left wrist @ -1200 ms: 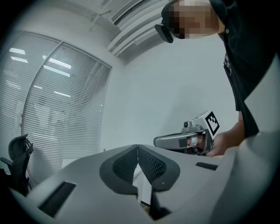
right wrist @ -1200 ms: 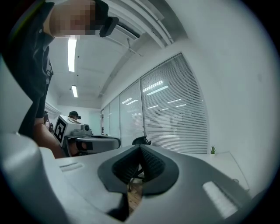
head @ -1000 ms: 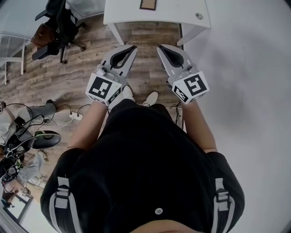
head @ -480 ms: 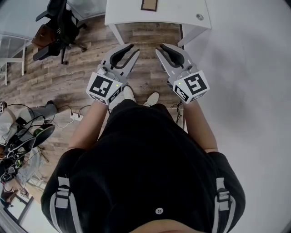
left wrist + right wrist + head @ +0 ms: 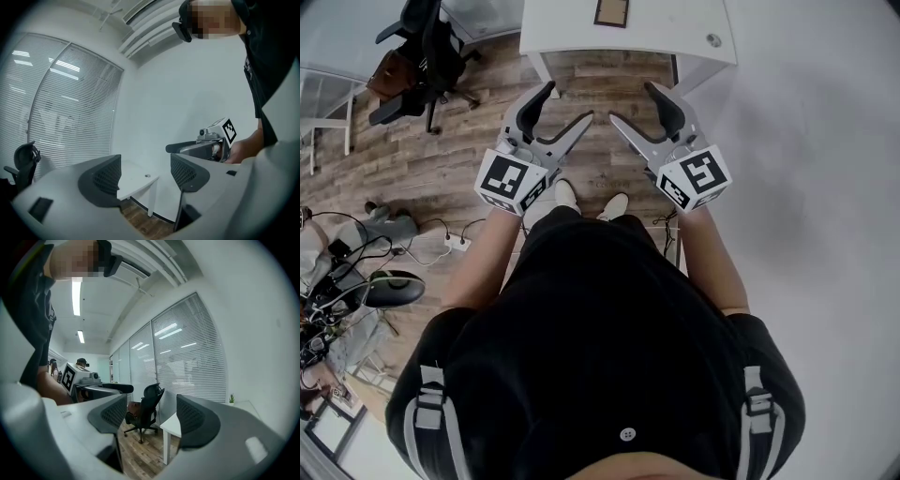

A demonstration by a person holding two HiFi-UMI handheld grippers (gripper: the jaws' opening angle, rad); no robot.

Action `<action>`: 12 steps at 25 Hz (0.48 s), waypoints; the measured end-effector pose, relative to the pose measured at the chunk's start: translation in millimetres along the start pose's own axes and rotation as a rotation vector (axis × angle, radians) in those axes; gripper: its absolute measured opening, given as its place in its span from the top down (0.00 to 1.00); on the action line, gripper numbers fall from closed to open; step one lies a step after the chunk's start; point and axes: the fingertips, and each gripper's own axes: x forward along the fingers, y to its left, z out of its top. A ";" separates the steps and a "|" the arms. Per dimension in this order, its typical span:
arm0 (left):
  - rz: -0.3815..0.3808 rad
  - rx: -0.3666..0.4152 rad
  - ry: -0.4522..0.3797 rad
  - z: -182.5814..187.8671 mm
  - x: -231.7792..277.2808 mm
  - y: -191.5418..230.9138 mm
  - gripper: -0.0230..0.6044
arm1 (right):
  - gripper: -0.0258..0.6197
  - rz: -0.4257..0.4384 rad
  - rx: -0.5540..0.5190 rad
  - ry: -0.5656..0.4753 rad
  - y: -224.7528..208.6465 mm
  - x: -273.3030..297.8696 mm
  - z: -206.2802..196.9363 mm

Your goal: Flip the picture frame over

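- I'm looking into an office with a wood-plank floor [image 5: 441,159], a plain white wall [image 5: 806,141] and slatted blinds [image 5: 187,362] over the windows.
- One white surface [image 5: 675,28], smooth-topped on slim legs, stands at the far edge of the head view.
- One frame [image 5: 610,11], rectangular with a brown rim, lies flat on that surface, well apart from both grippers.
- One small round disc [image 5: 712,39] sits near the surface's right corner.
- There are two grippers, both of grey plastic with dark textured pads, and each carries a black-and-white marker cube.
- The left gripper [image 5: 569,101] has just been opening its jaws. They now stand spread wide with nothing between them.
- The right gripper [image 5: 633,103] has also just been opening, and its jaws are spread and empty too.
- One black chair [image 5: 427,47] stands on the floor to the left.
- Two pale shoes [image 5: 565,194] show just below the grippers.
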 end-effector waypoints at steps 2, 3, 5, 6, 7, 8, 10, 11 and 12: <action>0.007 0.002 -0.010 1.5 -0.8 0.9 0.44 | 0.44 0.003 -0.003 -0.003 0.2 0.1 -0.1; 0.008 0.006 -0.014 2.2 -0.7 0.9 0.43 | 0.43 0.003 -0.005 -0.004 -0.2 0.5 0.2; 0.002 0.015 -0.018 2.5 -0.4 0.2 0.42 | 0.43 0.000 -0.009 -0.009 -0.9 1.7 0.3; -0.005 0.019 -0.018 1.6 -0.5 -1.5 0.42 | 0.43 -0.002 -0.011 -0.012 -0.7 1.7 -0.5; -0.014 0.020 -0.018 -0.3 -0.8 -3.9 0.42 | 0.43 -0.002 -0.012 -0.014 -0.1 1.2 -2.1; -0.022 0.020 -0.017 -2.5 -1.0 -5.9 0.42 | 0.43 -0.003 -0.012 -0.016 0.7 1.0 -4.1; -0.031 0.017 -0.015 -3.8 -2.7 -1.9 0.43 | 0.43 -0.003 -0.015 -0.014 3.0 7.1 -5.1; -0.032 0.014 -0.015 -2.8 -4.2 3.6 0.43 | 0.43 -0.003 -0.016 -0.012 4.5 12.9 -3.9; -0.031 0.011 -0.015 -1.9 -6.0 8.8 0.43 | 0.43 -0.004 -0.016 -0.009 6.0 18.0 -3.0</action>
